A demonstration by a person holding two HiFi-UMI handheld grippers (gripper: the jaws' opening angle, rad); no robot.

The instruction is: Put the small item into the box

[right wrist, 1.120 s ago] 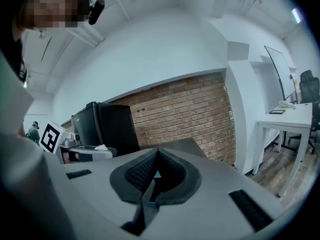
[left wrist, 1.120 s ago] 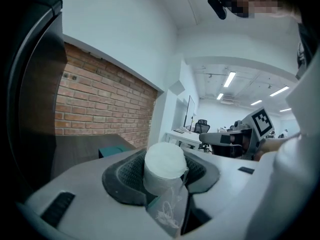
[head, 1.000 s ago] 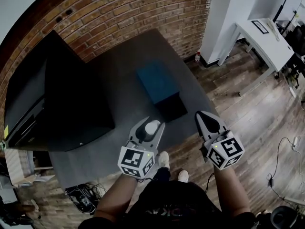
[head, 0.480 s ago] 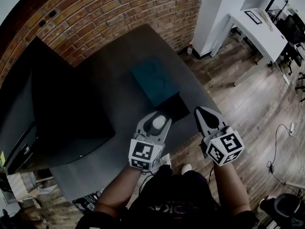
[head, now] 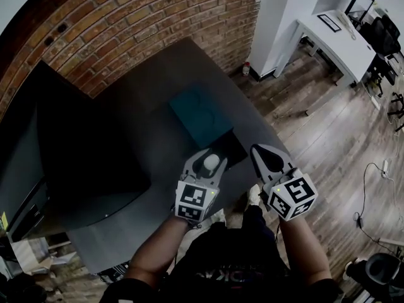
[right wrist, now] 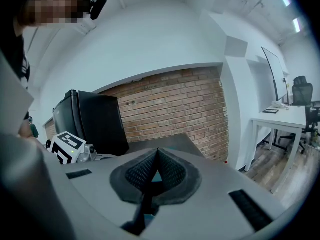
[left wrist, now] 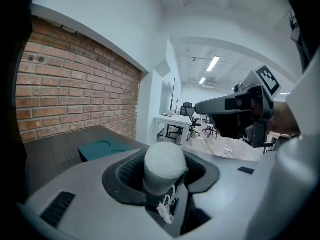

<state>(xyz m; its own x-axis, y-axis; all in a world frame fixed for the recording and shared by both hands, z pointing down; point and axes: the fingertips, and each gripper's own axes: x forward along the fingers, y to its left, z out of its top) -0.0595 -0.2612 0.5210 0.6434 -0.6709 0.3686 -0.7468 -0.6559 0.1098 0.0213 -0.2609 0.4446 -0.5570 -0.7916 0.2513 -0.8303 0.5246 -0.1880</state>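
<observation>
A small white rounded item (head: 211, 163) (left wrist: 164, 167) with a bit of string hanging from it sits between the jaws of my left gripper (head: 207, 164) (left wrist: 165, 176), which is shut on it. The gripper hovers over the near edge of the grey table (head: 145, 112), just short of the box (head: 201, 114) (left wrist: 107, 148), a dark box with a teal lid on top and a black near side. My right gripper (head: 268, 158) (right wrist: 156, 176) is to the right, beyond the table's edge, jaws closed together with nothing between them.
A large black monitor-like block (head: 82, 144) fills the table's left side. A red brick wall (head: 126, 24) stands behind. Wooden floor (head: 328, 137) and a white desk (head: 334, 40) lie to the right. The person's feet (head: 252, 197) are below the grippers.
Both grippers have moved forward toward the box, the left one carrying the white item from the near table edge up close to the box's front.
</observation>
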